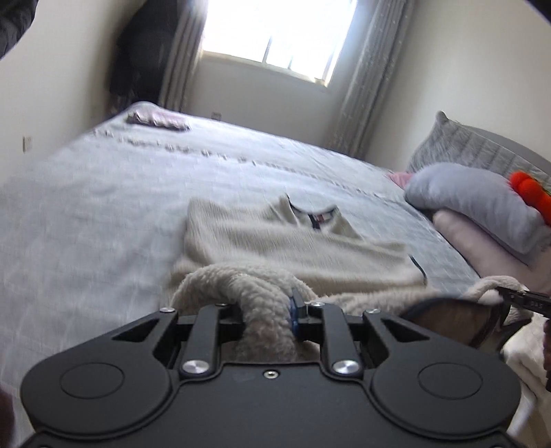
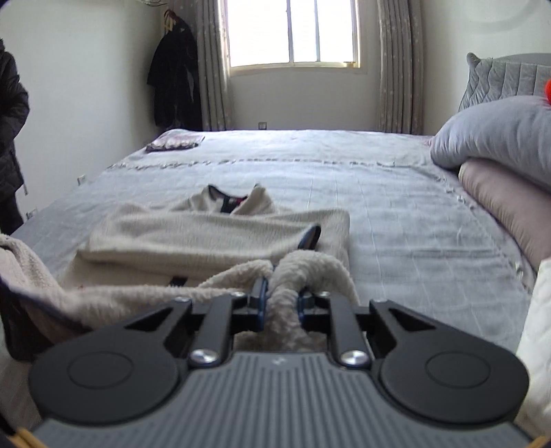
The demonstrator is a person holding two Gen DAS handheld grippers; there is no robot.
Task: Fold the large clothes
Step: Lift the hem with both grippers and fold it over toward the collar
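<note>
Jaws on both the left gripper [image 1: 267, 310] and right gripper [image 2: 280, 296] are clamped on the fleecy hem of a cream jacket [image 2: 213, 234], which is spread on the bed [image 2: 396, 213]. No readable labels.

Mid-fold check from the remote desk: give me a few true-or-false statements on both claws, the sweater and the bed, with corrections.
1. The left claw is shut on a bunch of the cream sweater. True.
2. The right claw is open and holds nothing. False: it is shut on the sweater's fleecy edge.
3. The sweater's collar end lies on the bed, toward the window. True.
4. A folded dark item lies at the bed's far left corner. True.
5. The bedding pile is on the left. False: it is on the right.
</note>
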